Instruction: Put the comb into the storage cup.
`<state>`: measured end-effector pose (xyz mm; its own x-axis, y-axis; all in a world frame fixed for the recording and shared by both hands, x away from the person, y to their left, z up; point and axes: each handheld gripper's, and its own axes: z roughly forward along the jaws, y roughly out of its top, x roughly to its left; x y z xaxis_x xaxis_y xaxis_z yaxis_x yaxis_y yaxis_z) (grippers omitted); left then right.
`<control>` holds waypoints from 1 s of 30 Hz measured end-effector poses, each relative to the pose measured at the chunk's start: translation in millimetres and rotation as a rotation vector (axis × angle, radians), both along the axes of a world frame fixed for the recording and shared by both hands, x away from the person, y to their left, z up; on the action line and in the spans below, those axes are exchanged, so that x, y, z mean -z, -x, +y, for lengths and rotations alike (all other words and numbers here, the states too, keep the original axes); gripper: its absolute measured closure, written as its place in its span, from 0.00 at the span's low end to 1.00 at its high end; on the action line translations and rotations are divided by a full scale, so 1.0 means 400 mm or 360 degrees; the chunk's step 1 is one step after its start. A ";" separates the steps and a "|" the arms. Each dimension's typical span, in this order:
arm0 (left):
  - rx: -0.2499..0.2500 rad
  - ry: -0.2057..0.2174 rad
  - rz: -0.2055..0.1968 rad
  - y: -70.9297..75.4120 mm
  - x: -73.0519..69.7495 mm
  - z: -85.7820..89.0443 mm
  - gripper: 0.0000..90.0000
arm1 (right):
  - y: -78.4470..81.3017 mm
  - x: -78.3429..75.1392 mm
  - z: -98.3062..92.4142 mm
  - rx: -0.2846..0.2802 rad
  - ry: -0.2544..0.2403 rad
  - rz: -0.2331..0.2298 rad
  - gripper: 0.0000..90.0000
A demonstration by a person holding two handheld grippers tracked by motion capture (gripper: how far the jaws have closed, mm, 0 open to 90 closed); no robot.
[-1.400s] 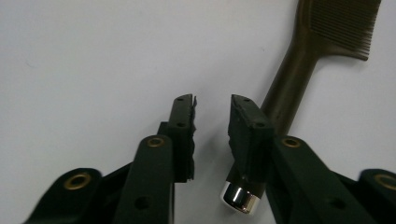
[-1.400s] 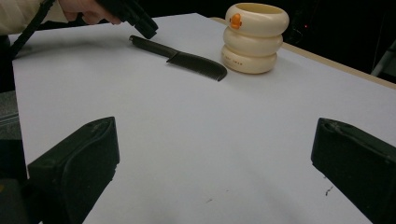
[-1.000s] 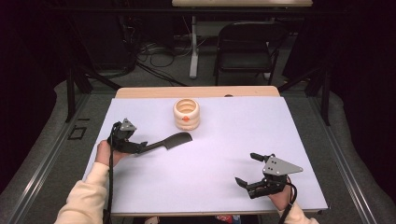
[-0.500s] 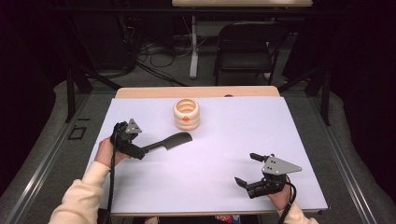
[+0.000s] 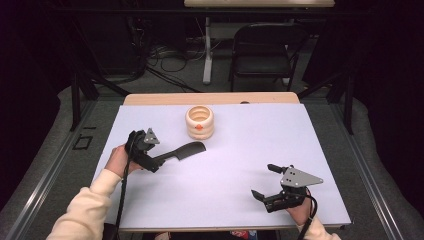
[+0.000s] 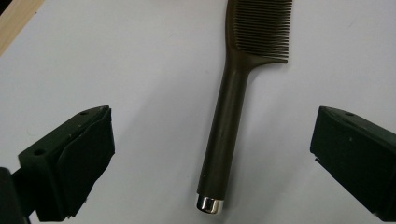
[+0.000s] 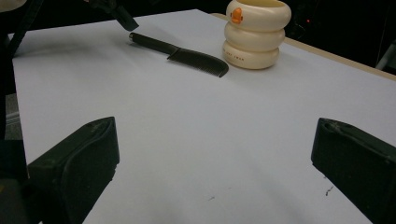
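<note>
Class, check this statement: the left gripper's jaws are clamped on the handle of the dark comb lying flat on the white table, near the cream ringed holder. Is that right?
Not quite. The left gripper is open: the left gripper view shows both jaws standing well clear of the comb handle. The comb does lie flat on the white table, near the cream ringed holder.

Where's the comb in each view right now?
High view: comb left of centre, just ahead of the left gripper.
Left gripper view: upper centre, lying free between open jaws.
Right gripper view: top, left of centre.
Shared landmark: cream ringed cup beside its teeth.
</note>
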<state>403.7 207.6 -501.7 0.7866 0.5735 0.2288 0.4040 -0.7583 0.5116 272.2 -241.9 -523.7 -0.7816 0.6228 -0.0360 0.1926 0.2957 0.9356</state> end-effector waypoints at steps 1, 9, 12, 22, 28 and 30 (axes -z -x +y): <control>0.0010 -0.0015 0.0001 -0.001 -0.002 -0.004 0.00 | 0.000 0.000 0.000 0.0000 0.0000 0.0001 0.00; 0.0059 -0.0091 0.0049 -0.013 0.006 -0.032 0.00 | 0.000 0.000 0.000 -0.0005 0.0002 -0.0002 0.00; 0.0074 -0.0126 0.0074 -0.018 0.012 -0.038 0.00 | 0.000 0.000 0.000 -0.0005 -0.0002 0.0003 0.00; 0.0093 -0.0201 0.0139 -0.039 0.018 -0.055 0.02 | -0.001 0.001 0.001 -0.0008 -0.0003 0.0001 0.00; 0.0111 -0.0253 0.0181 -0.051 0.027 -0.071 0.19 | -0.001 0.001 0.000 -0.0011 0.0000 0.0005 0.00; 0.0112 -0.0270 0.0193 -0.054 0.031 -0.077 0.26 | -0.001 0.001 0.001 -0.0011 -0.0001 0.0002 0.00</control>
